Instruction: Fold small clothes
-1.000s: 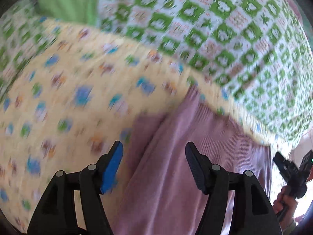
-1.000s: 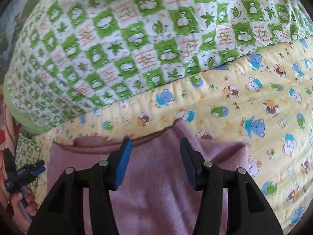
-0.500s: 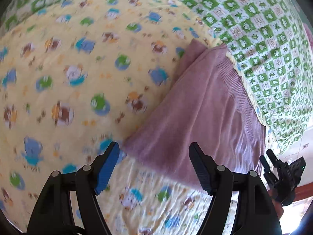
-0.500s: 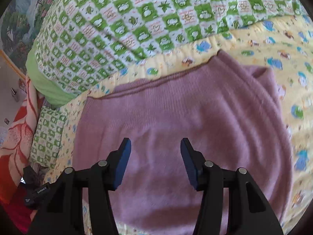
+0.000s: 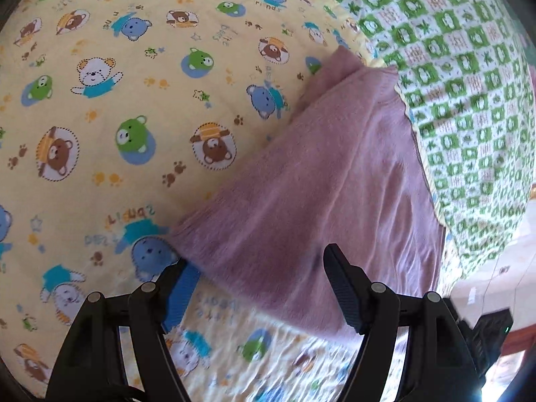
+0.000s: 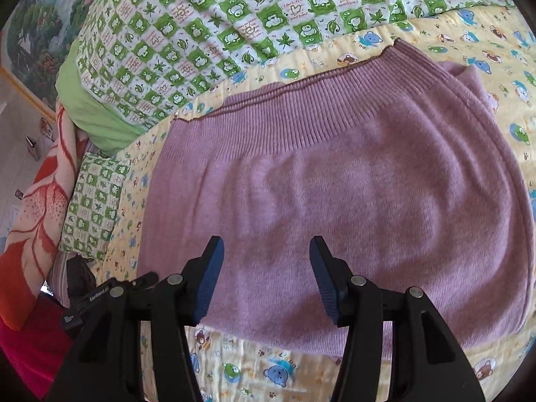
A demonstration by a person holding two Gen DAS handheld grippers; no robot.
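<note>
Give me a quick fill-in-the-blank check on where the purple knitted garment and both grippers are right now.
1. The purple knitted garment lies on a yellow sheet printed with cartoon ____.
2. Both the left gripper and the right gripper have their jaws ____, holding nothing.
3. The garment's ribbed waistband faces the quilt checked in white and ____.

Missing words: bears; open; green

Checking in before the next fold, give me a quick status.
Left tongs open, right tongs open, both empty. Purple knit garment flat on the yellow bear sheet. Nothing lying on it.
</note>
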